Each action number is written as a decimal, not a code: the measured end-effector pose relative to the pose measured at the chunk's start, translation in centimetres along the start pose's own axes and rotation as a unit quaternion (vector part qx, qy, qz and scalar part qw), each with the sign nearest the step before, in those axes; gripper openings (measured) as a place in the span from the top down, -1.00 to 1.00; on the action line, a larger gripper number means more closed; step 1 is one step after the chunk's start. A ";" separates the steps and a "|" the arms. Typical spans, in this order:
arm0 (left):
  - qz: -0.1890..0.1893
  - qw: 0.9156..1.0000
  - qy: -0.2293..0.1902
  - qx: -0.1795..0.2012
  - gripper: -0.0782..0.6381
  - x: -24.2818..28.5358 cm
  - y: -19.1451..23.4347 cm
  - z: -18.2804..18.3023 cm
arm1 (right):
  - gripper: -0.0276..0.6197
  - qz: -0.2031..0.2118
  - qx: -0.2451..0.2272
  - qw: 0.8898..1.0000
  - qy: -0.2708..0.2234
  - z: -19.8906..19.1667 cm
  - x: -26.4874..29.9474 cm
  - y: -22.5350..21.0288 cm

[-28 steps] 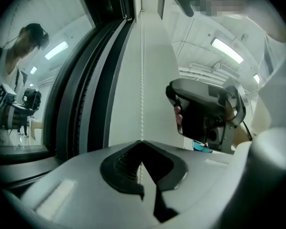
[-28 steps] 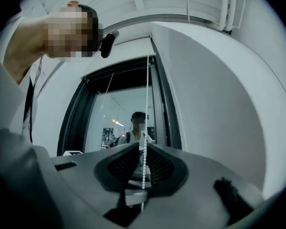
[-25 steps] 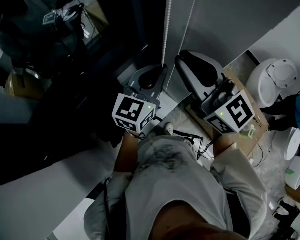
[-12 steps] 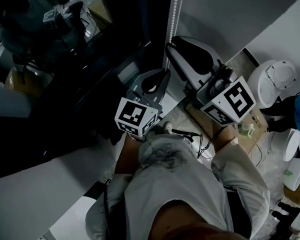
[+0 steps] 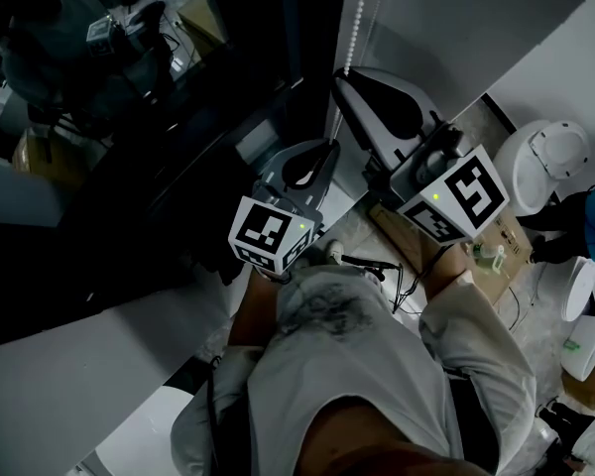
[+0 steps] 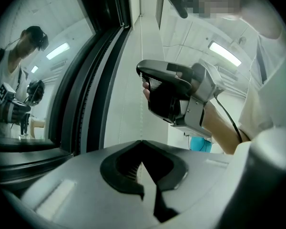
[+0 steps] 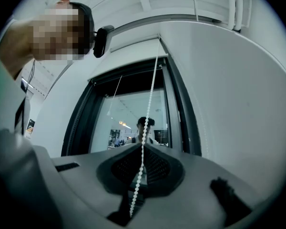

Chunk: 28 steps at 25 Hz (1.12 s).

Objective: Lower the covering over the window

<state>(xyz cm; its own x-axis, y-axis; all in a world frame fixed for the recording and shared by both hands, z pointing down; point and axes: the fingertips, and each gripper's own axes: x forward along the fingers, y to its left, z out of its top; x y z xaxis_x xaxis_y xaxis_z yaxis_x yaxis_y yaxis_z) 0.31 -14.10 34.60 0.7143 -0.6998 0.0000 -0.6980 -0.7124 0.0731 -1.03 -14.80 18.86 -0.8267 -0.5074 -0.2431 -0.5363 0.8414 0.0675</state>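
Observation:
A white bead chain (image 5: 351, 20) hangs beside the dark window (image 5: 129, 127). My right gripper (image 5: 339, 82) sits higher on it. In the right gripper view the bead chain (image 7: 152, 89) runs down between the jaws of the right gripper (image 7: 142, 144), which are closing onto it. Just below, my left gripper (image 5: 327, 147) is shut. In the left gripper view a thin strand of the bead chain (image 6: 141, 56) ends at the tip of the left gripper (image 6: 142, 142), with the right gripper (image 6: 171, 94) above it. I cannot make out the covering itself.
The window frame (image 6: 86, 89) stands left of a pale wall (image 7: 238, 104). The glass (image 7: 133, 123) reflects the person. On the floor at the right lie a cardboard box (image 5: 511, 241), a white round lid (image 5: 545, 162) and black cables (image 5: 407, 281).
The right gripper has gone up and to the left along the chain and its jaws have closed on it. The left gripper has sunk a little and stayed shut.

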 end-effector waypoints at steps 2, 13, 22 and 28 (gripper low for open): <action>0.002 1.000 0.000 -0.002 0.76 -0.2 0.1 -0.1 | 0.85 0.000 0.002 1.000 0.003 -0.1 0.0 0.1; 0.005 0.999 0.037 -0.029 0.76 -0.8 0.4 -4.6 | 0.86 -0.001 -0.006 0.998 0.062 -4.6 -0.3 1.7; 0.007 0.995 0.086 -0.055 0.76 -1.3 0.4 -9.8 | 0.86 0.004 0.041 0.994 0.103 -9.6 -1.1 2.6; 0.000 0.991 0.115 -0.071 0.76 -2.0 -0.3 -12.7 | 0.86 0.007 0.081 0.990 0.119 -12.6 -2.0 3.3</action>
<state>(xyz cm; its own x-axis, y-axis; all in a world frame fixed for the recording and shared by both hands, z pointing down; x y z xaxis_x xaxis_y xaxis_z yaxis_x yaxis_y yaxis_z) -0.31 -11.81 47.26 0.7189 -0.6576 0.2251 -0.6949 -0.6871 0.2122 -3.31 -13.33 31.75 -0.8613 -0.5080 -0.0073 -0.5053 0.8581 -0.0910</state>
